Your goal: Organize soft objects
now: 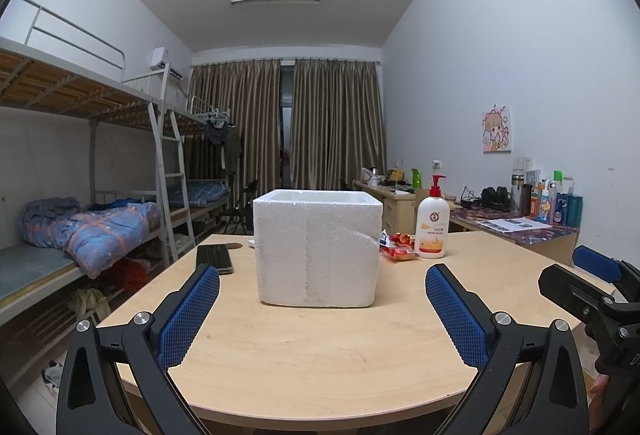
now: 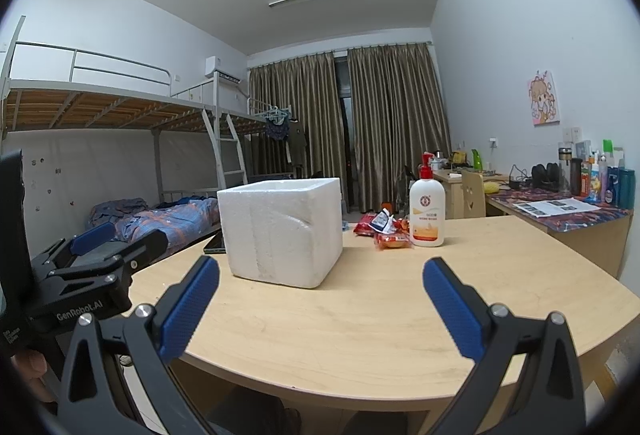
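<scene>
A white foam box stands open-topped on the wooden table; it also shows in the right wrist view. Several red snack packets lie to its right, also in the right wrist view. My left gripper is open and empty, held over the table's near edge in front of the box. My right gripper is open and empty, to the right of the left one. The box's inside is hidden.
A white pump bottle stands beside the packets. A dark phone lies left of the box. Bunk beds line the left wall. A cluttered desk stands at the right wall.
</scene>
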Available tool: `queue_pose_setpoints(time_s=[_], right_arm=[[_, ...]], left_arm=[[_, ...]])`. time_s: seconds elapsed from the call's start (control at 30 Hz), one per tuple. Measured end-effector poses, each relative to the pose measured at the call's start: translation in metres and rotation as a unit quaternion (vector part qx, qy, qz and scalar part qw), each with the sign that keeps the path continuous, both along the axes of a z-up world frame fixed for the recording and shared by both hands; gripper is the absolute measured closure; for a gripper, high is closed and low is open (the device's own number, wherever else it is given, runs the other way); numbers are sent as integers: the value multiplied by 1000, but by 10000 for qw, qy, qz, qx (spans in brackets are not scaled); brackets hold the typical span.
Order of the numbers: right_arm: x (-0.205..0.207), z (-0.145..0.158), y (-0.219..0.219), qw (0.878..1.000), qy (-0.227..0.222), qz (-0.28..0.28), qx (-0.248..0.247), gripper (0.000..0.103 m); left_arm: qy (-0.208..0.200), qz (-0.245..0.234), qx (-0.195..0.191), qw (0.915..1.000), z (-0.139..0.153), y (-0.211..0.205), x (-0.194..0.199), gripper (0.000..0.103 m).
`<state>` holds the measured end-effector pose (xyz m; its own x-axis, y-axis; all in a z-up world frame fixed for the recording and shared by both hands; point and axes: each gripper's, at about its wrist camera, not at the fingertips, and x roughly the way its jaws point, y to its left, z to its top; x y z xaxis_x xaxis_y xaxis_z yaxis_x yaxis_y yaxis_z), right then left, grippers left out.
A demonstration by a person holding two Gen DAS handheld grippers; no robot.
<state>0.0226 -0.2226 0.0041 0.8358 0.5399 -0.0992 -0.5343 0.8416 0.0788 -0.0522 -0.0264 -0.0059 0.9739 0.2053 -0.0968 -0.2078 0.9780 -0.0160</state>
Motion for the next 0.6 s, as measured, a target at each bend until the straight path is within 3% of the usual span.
queue_pose_setpoints(time_s=[0.6], right_arm=[[-2, -1, 0, 10000, -13, 3, -14, 0]], left_arm=[[-48, 22, -17, 10000, -1, 2, -2, 0]])
